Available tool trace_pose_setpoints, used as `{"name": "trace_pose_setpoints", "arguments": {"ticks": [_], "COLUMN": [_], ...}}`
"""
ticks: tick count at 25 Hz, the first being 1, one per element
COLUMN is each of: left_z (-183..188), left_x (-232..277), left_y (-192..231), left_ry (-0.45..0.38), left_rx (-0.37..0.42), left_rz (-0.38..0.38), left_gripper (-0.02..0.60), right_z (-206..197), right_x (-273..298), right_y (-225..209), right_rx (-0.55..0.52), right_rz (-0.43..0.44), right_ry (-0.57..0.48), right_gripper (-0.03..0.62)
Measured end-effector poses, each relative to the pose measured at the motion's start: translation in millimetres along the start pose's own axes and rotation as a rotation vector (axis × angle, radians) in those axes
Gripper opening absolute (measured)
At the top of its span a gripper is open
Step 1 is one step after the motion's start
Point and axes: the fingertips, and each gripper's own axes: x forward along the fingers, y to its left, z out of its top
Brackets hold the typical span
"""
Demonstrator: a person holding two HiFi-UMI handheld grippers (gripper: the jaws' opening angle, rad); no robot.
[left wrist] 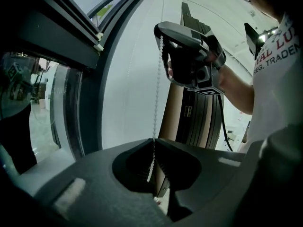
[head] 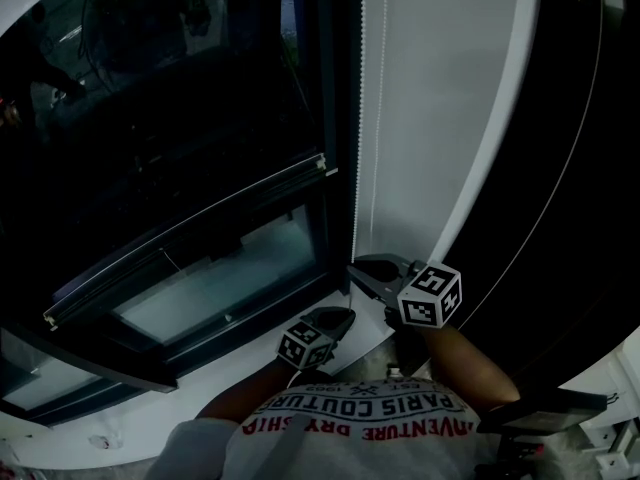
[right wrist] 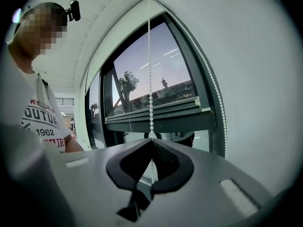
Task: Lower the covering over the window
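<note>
Item: roller covering [head: 180, 98], dark and see-through, one piece, part lowered over the window [head: 225, 278]. In the head view its bottom rail [head: 190, 220] lies above and to the left of both tongs, with uncovered glass below it. Drive: white bead chain [right wrist: 150, 79], hanging beside the frame. Right tongs [right wrist: 151, 137]: closed, pinching the chain at the tip. Left tongs [left wrist: 153, 143]: closed, pinching the same strand just below the right tongs, with the chain running straight from one pair to the other. Handling note, as judged: the step in hand is the downward draw on this strand. It should go best pulled along the chain's own line rather than out from the wall, so the beads do not skip. One pair ought to hold while the other lets go and takes a fresh grip higher up, so the rail cannot creep back. Both pairs belong on the one strand, never on the return strand [right wrist: 215, 93] to the right of the right tongs. Count: tongs, two; covering, one; bottom rail, one; chain strands in view, two, probably a single loop.
</note>
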Motion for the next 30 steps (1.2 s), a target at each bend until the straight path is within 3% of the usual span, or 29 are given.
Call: {"name": "trace_pose_setpoints", "arguments": {"ticks": [4,12,17,21,30], "left_z": [6.3,64.3,136.1,197.8,319.8], "left_x": [-4.5,-36.1,-66.8,-82.5,-91.9], "left_y": [4.8,4.4,-0.2,-13.2,-35.0], "left_ry": [-0.014,-0.099,-0.198,-0.258,-0.382], "left_rx": [0.000,0.022,0.030,0.085,0.174], "left_rz": [0.000,-0.069,-0.160,-0.233,-0.288], "left_gripper": [0.074,0.092,0.092,0.092,0.092], "right_z": [-0.1,-0.6,-1.9,-2.8,-2.9], "right_x": [-0.5,-4.2,-7.5,-8.8,-9.6], "right_y": [-2.7,-4.8,-6.3,-5.4,1.2], "right_rx": [0.011,0.010,0.012,0.016,0.018], "right_rz": [0.005,-0.005,-0.021,-0.020,-0.024], "right_ry": [-0.008,-0.023,-0.027,-0.030,-0.031], "right_gripper": [0.006,0.006,0.006,0.006,0.006]}}
